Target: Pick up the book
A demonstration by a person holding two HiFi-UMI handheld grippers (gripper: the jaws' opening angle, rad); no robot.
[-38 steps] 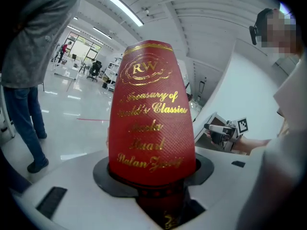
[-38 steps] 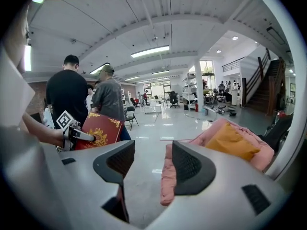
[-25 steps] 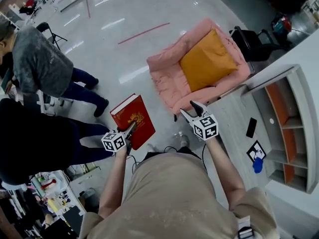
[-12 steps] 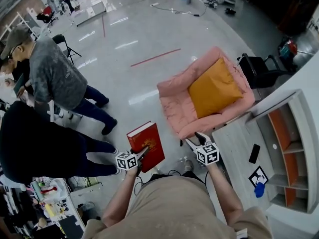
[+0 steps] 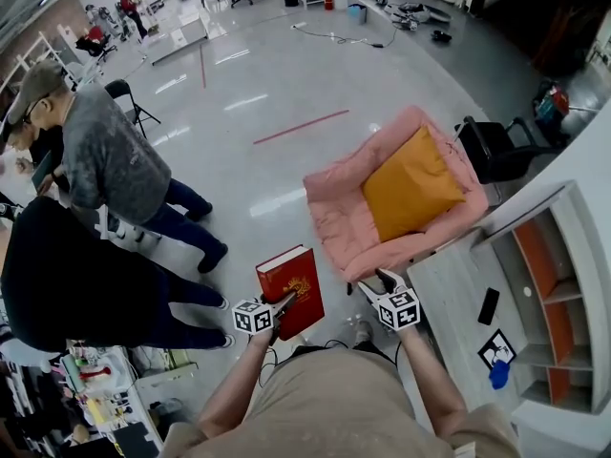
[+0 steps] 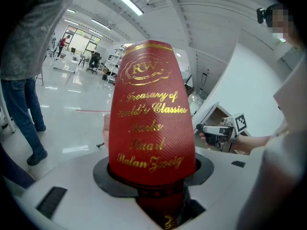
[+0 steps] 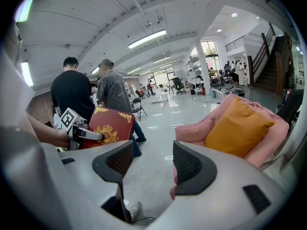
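Holding the red book [image 5: 291, 289] in the air, my left gripper [image 5: 281, 305] clamped on its lower edge. It's a stiff hardback, likely heavy for a one-end grip, though the textured cover should resist slipping. My right gripper [image 5: 379, 282] hangs wide and empty. An armchair [image 5: 336, 208] sits ahead, and two people [image 5: 105, 160] stand to my left, well apart.

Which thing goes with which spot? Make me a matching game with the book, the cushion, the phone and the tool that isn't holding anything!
Things:
1. red book
2. orange cushion
3. right tool
4. black phone

Places or states:
A. lying on the pink armchair
B. open, nothing between its jaws
C. clamped in the left tool
D. flat on the grey table

Pairs: 1-C, 2-A, 3-B, 4-D
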